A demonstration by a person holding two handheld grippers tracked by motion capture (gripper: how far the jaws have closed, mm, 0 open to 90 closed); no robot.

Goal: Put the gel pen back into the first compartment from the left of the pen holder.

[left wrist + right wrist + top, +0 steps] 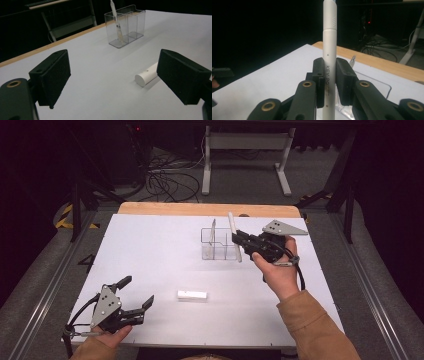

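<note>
Right gripper [328, 82] clamping white pen [329, 45], upright

The table [150, 250] is lit evenly from above; surroundings are left dark. Soft shadows are cast. Slight grain and blur are noted throughout.

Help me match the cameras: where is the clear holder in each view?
High view: holder right of centre, on the table's far half.
Left gripper view: holder top centre, beyond the jaws.
Right gripper view: holder low right, behind the jaws.
Shared landmark: wooden table edge, beyond the holder.
</note>
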